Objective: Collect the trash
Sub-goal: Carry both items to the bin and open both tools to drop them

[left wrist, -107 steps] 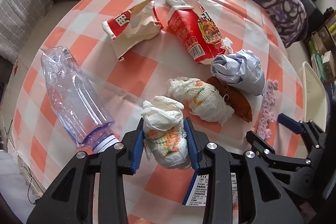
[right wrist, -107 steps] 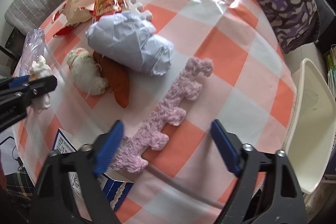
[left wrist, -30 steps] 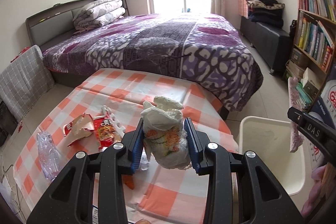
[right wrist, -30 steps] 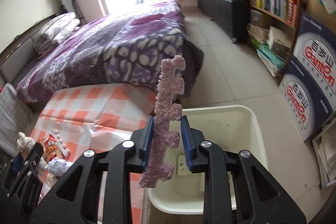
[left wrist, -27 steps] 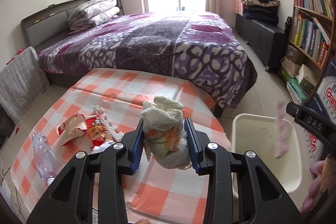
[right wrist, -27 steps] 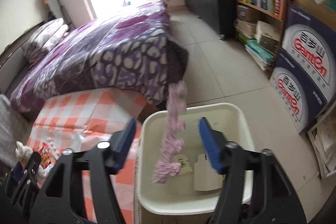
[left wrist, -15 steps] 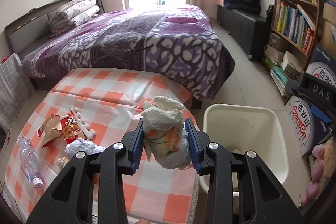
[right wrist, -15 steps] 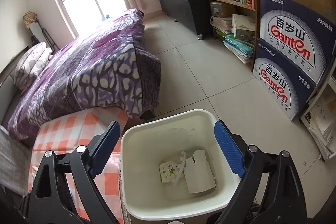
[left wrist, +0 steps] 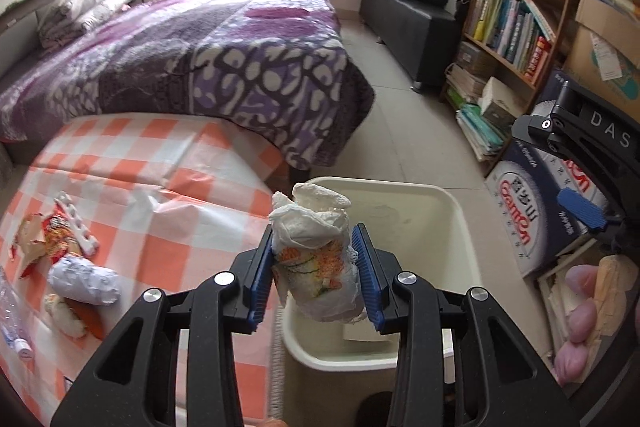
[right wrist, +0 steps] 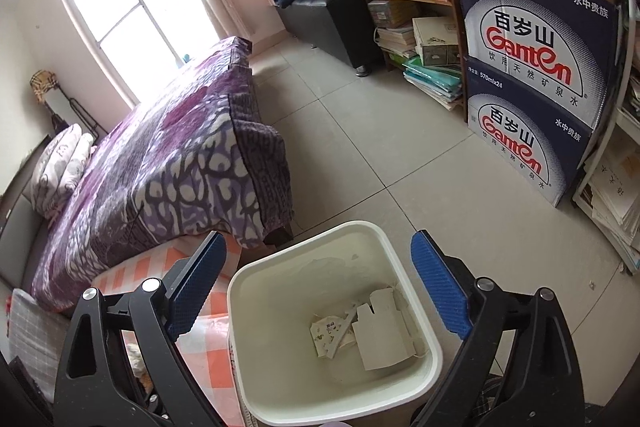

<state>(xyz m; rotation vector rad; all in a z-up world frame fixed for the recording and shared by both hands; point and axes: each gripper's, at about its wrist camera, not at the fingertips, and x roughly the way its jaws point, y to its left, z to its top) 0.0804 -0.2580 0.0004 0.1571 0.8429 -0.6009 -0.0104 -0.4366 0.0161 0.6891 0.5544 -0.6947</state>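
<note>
Orange-checked desk keeps leftover litter. Left claw has carried the crumpled white stained tissue wad over the cream plastic bin, pinched tight, ready to drop. Right claw, wide and empty, already released the pink strip into the bin.

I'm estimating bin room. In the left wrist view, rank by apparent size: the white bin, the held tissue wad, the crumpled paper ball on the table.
1. white bin
2. tissue wad, though enlarged by nearness to the camera
3. crumpled paper ball
</note>
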